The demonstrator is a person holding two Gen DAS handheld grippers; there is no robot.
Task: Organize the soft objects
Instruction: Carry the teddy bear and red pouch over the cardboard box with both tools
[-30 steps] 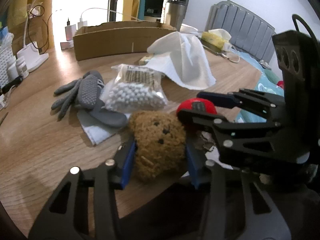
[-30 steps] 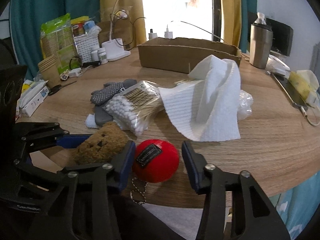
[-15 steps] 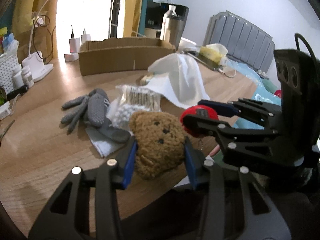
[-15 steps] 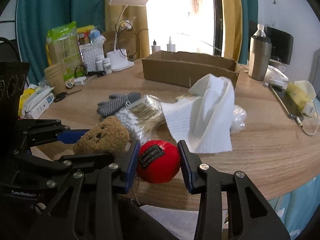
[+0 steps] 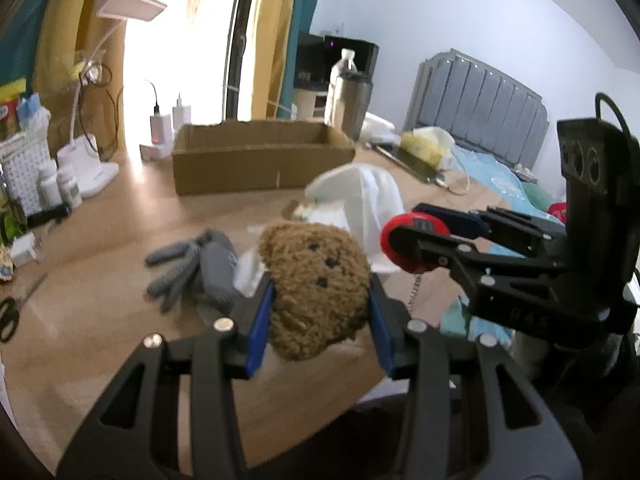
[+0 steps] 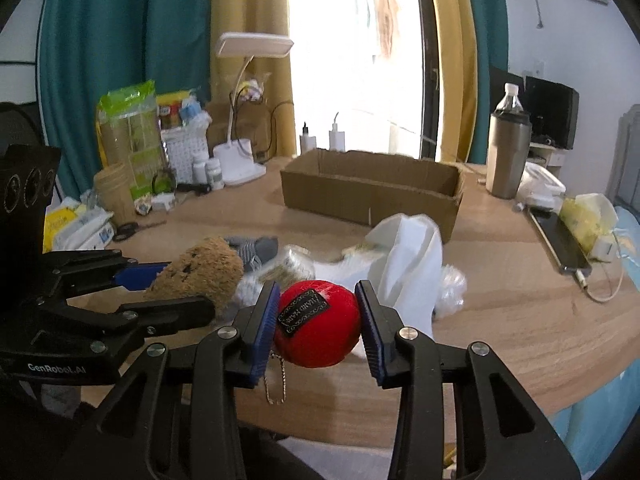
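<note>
My left gripper (image 5: 320, 316) is shut on a brown plush bear head (image 5: 316, 288) and holds it above the wooden table; the bear also shows in the right wrist view (image 6: 200, 272). My right gripper (image 6: 318, 326) is shut on a red plush ball (image 6: 316, 328) with a black label and a dangling chain; the ball shows at the right in the left wrist view (image 5: 400, 236). An open cardboard box (image 6: 372, 188) stands at the back of the table. A grey glove (image 5: 192, 268), a white towel (image 6: 408, 256) and a cotton swab bag (image 6: 288, 268) lie below.
A steel tumbler (image 6: 508, 160) stands right of the box. A white lamp (image 6: 240, 160), small bottles, packets and a basket crowd the back left. A phone with cable (image 6: 560, 240) lies at the right edge. Scissors (image 5: 12, 312) lie at the left.
Both grippers have risen from the table with their toys, the right one having closed onto the red ball. The box now sits more central and the table items lie lower in view.
</note>
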